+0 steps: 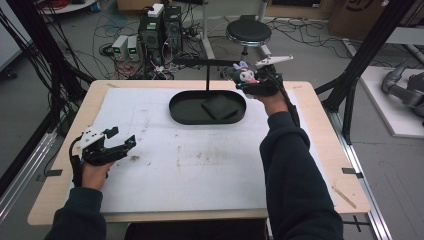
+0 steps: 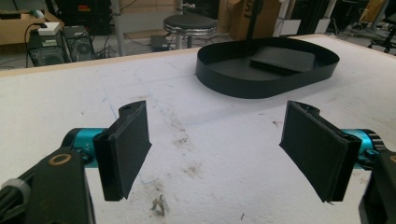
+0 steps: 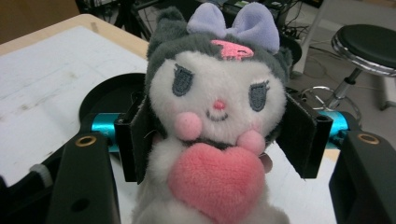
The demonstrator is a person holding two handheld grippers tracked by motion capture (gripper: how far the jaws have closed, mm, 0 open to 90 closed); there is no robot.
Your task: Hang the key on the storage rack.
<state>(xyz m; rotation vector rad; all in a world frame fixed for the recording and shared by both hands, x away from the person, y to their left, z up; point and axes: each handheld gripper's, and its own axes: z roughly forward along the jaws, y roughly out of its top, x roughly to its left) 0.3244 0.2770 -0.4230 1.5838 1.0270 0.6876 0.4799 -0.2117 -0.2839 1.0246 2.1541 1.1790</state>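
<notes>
One plush toy (image 3: 217, 116) is clamped in the right tool (image 1: 250, 82), raised at the far right beside the black stand (image 1: 207, 75). Keep grip firm, approach the crossbar slowly. Left tool (image 2: 217, 149) rests wide, empty.

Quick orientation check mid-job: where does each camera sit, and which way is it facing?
High view: above the person's side, facing forward and down on the table; forearms, left gripper, right gripper.
Left gripper view: rides the left gripper, along open jaws toward the black tray.
Right gripper view: rides the right gripper, jaws clamping the plush toy.
All three share the tray.
</notes>
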